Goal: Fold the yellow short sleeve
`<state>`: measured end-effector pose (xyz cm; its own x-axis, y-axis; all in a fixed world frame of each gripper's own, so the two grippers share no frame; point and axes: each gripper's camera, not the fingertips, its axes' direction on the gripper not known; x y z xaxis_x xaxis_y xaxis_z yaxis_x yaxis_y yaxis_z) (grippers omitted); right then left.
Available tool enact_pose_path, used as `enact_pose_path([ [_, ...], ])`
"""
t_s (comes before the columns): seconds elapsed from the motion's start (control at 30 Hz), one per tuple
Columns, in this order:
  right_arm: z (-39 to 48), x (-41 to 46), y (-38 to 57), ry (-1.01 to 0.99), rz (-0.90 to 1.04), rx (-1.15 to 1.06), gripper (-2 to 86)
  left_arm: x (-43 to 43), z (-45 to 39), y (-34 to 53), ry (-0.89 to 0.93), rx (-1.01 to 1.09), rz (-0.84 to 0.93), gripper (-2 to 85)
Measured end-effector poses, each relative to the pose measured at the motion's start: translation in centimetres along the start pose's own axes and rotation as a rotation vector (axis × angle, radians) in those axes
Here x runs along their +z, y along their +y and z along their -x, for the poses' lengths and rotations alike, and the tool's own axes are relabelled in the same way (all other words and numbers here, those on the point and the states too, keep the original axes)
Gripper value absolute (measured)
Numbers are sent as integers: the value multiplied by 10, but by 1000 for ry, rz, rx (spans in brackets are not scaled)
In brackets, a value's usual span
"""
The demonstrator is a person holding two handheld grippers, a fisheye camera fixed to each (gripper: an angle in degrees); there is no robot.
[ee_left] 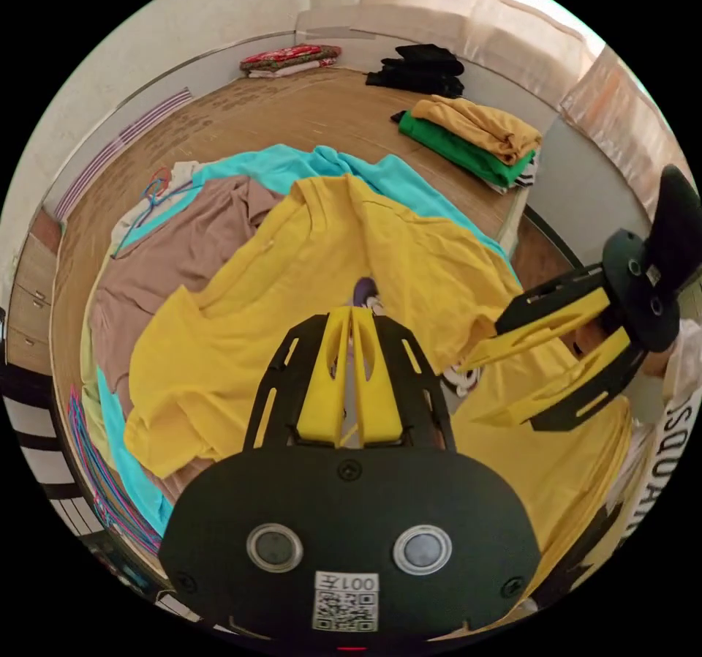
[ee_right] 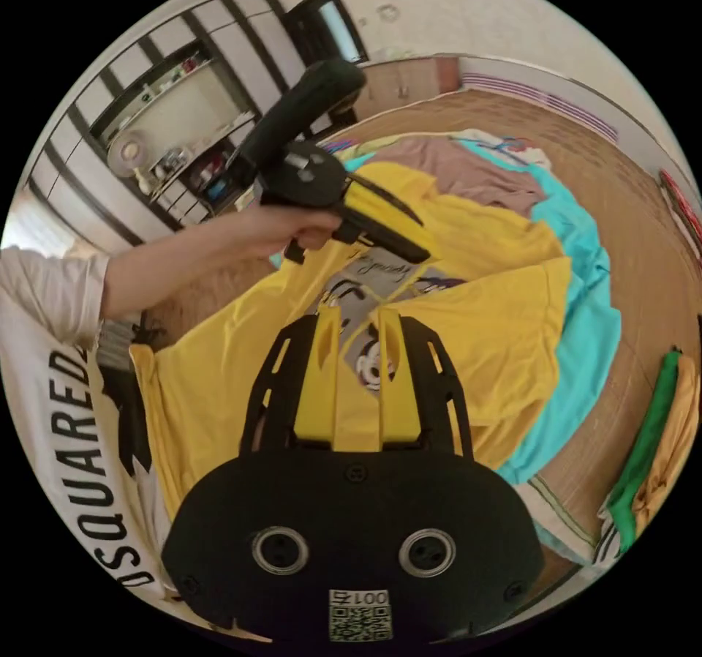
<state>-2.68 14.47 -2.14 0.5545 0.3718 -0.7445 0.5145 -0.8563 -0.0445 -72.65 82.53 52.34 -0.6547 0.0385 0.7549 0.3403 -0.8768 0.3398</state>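
The yellow short sleeve [ee_left: 409, 262] lies spread and partly folded over a turquoise garment [ee_left: 292, 163] and a brown garment [ee_left: 183, 247] on the bed [ee_left: 292, 112], its near hem cut off behind the gripper bodies. A printed figure on its front shows in part, too covered to identify. The left hand-held gripper [ee_left: 351, 313] is closed, pinching a fold of the shirt. The right hand-held gripper [ee_right: 358, 317] stands open over the shirt's print. Folded clothes [ee_left: 475, 137] sit near the bed's far edge.
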Motion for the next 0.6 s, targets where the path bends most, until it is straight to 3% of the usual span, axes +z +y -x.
enact_pose_path([
  [0.27,22,-42,32,356,-52,34,97,-14,-22,27,98,195,33,19],
  [0.6,62,0,22,355,151,-56,73,-19,-22,13,-1,204,145,-8],
])
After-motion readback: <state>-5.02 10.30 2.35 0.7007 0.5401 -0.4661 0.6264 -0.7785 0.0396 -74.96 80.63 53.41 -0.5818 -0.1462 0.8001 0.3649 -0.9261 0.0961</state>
